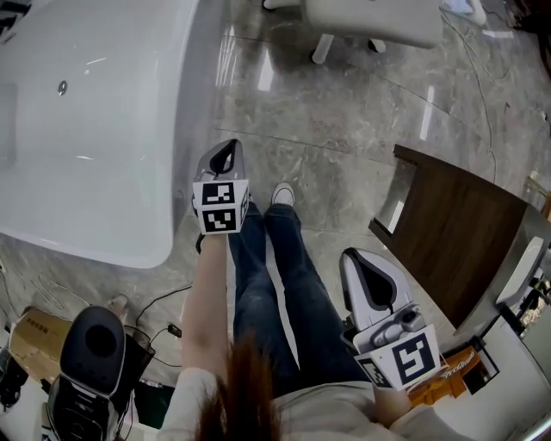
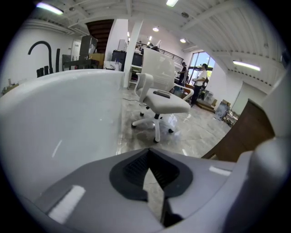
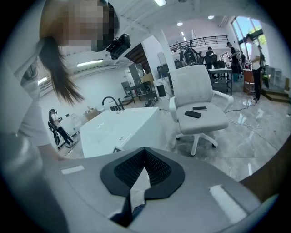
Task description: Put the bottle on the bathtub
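No bottle shows in any view. The white bathtub point(image 1: 86, 129) fills the upper left of the head view; its smooth wall point(image 2: 59, 123) looms at the left of the left gripper view, and it sits farther off in the right gripper view point(image 3: 118, 129). My left gripper point(image 1: 225, 155) hovers beside the tub's near corner, over the marble floor, jaws shut and empty point(image 2: 149, 154). My right gripper point(image 1: 366, 274) is held low at the right, near the person's hip, also shut on nothing point(image 3: 144, 157).
A white office chair point(image 1: 370, 21) stands beyond the tub, with phones on its seat point(image 3: 200, 113). A dark wooden cabinet point(image 1: 456, 241) is at the right. The person's jeans-clad legs point(image 1: 275, 276) stand between the grippers. A black device point(image 1: 90, 353), a box and cables lie lower left.
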Demonstrator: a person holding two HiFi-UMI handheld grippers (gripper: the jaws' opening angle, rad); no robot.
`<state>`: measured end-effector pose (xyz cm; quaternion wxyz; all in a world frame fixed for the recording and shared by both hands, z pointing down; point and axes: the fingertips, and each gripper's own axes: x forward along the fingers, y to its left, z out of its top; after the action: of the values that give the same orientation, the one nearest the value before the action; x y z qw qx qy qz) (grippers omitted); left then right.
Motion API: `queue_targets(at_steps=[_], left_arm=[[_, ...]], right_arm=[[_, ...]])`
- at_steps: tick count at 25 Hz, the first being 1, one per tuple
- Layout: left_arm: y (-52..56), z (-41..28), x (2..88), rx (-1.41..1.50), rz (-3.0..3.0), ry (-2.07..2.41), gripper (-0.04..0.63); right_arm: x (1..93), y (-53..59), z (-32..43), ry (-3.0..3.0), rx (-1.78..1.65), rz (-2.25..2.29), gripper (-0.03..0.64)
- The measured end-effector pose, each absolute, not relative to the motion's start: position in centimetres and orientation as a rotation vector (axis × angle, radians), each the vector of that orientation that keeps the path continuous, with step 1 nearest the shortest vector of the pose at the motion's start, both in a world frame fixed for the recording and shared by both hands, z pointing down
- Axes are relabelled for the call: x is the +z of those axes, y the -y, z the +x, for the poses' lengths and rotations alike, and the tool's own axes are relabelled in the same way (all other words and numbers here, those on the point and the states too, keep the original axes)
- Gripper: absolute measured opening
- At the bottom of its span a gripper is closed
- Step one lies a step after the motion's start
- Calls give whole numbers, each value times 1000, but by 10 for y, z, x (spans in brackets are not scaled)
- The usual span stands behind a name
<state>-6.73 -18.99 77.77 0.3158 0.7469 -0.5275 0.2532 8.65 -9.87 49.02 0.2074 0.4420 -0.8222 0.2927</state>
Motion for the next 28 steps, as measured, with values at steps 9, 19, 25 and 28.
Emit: queue_targets(at_steps=[9,19,25,28], left_arm=[[212,-86,677,566,2072,1468,48],[211,-90,558,438,2136,1536,48],[204,-94,502,383,2135,1584,48],[195,-92,472,359,2165,1597,48]], right_arm=[[460,101,80,2325,759,1234,-2],[413,99,85,2373,729,1291,-2],[378,98,85,2424,649,1292,-2],[367,92,86,2434,616,1292,-2]])
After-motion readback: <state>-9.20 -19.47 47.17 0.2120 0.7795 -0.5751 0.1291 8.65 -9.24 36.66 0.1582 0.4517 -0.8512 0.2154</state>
